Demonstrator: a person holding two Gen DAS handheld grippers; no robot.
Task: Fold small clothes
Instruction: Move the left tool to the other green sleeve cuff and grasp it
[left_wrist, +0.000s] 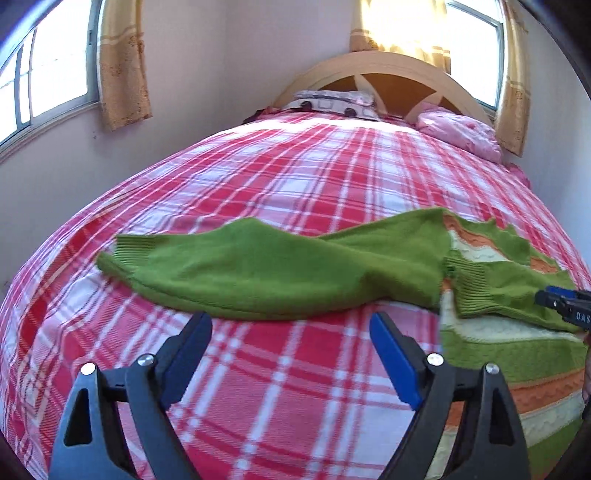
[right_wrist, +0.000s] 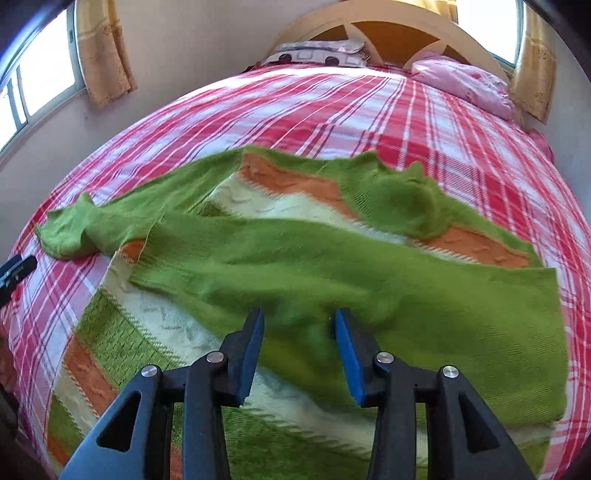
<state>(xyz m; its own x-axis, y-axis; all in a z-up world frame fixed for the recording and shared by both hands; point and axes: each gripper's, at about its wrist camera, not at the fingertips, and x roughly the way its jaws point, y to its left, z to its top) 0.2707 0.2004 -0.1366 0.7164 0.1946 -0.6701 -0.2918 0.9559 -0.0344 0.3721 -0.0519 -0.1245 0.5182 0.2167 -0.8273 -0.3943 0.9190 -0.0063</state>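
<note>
Closest in the left wrist view is the left gripper (left_wrist: 290, 325). Its two blue pads stand far apart w/ nothing between them, just the red & white checked bed cover (left_wrist: 258, 387) under it. It holds nothing.

In the right wrist view the right gripper (right_wrist: 299, 321) is about half open. Its tips are right over the green cloth, but the picture is blurry there, so I can't see the pads pinching anything. Looks empty to me.

A bit further out is the sweater (right_wrist: 295, 258), green w/ orange & cream stripes. It lies on the bed, spread out wide. One long green sleeve (left_wrist: 240, 273) runs off to the left side, just past the left gripper's tips. The other sleeve is laid across the body w/ its cuff near the middle. So the fold is only part done, I think.

Far back are a grey patterned pillow (left_wrist: 332, 103), a pink pillow (left_wrist: 458, 133), the wood headboard (left_wrist: 388, 70) & windows w/ yellow curtains (left_wrist: 122, 62).

What could go wrong:
- the knit is soft & stretchy, so a grab at one layer may drag the whole sweater & undo the sleeve that's already over
- the pads could pinch the bed cover too, as it's right under the sleeve
- both grippers are near each other, so they may bump
- a fast swing could make the long sleeve flop crooked
</note>
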